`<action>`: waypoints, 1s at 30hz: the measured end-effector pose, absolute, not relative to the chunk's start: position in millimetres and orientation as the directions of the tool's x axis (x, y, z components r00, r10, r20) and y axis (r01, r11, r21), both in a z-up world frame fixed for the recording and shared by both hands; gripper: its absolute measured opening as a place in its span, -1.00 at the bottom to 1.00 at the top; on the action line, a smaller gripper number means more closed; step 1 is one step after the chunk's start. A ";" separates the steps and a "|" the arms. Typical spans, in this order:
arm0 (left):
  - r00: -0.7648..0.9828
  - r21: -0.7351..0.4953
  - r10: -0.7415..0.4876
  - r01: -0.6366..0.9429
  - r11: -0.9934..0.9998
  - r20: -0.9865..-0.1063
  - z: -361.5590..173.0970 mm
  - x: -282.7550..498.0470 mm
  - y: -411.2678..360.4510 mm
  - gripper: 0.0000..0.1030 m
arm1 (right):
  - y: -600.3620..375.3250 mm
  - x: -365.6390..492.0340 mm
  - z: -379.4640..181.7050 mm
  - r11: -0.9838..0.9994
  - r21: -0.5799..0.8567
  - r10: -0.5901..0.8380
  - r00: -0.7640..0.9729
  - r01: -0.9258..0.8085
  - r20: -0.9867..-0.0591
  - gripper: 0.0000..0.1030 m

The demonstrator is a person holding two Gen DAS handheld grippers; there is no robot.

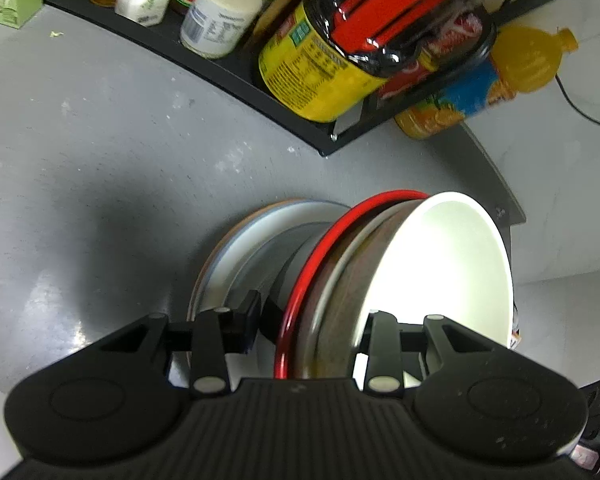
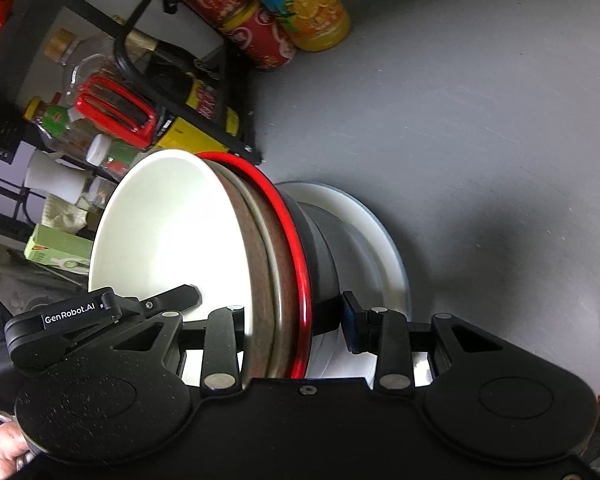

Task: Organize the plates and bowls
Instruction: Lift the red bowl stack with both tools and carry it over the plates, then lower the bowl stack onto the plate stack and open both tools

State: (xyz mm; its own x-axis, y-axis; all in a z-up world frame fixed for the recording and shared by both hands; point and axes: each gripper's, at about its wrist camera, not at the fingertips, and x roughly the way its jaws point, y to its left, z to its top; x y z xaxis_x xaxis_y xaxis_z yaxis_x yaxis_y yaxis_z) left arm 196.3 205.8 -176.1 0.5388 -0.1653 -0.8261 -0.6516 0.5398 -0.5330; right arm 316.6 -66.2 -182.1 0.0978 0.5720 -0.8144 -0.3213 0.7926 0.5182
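Observation:
A nest of bowls is held tilted between both grippers: a white-inside bowl (image 1: 440,264) (image 2: 172,224) with a brown outer wall sits in a red-rimmed black bowl (image 1: 320,248) (image 2: 320,264). My left gripper (image 1: 312,328) is shut on the bowls' rims, one finger inside the white bowl. From the opposite side my right gripper (image 2: 292,328) is shut on the same rims. Right beneath the bowls a stack of white plates (image 1: 228,248) (image 2: 384,236) lies on the grey table (image 1: 100,160). Whether the bowls touch the plates is hidden.
A black rack (image 1: 228,76) runs along the back with a yellow jar (image 1: 312,76), a white jar (image 1: 220,16) and bottles. An orange juice bottle (image 1: 480,84) (image 2: 316,12) and a red can (image 2: 252,28) stand beside it. A hand (image 2: 0,452) shows at the lower left.

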 end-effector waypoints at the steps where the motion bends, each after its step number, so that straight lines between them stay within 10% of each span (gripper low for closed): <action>1: 0.534 -0.531 -0.169 -0.652 0.541 -0.828 -178.3 197.1 205.8 -0.31 | -66.9 315.8 -184.1 0.796 0.517 0.569 0.098 -0.315 -0.816 -0.35; 17: 0.456 -0.459 -0.205 -0.563 0.687 -0.866 -179.7 222.8 208.1 -0.22 | -63.7 308.4 -194.3 0.824 0.507 0.548 0.132 -0.251 -0.826 -0.21; 30: 0.464 -0.398 -0.178 -0.435 0.808 -0.868 -154.2 222.5 207.0 0.13 | -92.0 293.6 -161.1 0.845 0.476 0.530 0.273 -0.242 -0.803 0.33</action>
State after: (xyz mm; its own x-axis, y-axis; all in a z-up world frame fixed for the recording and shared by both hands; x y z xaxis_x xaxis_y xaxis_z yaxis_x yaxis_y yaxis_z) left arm 222.5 207.0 -154.2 0.4635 -0.1776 -0.8681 -0.4352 0.8077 -0.3977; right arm 293.6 -92.0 -161.1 0.2729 0.5304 -0.8026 -0.2420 0.8453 0.4763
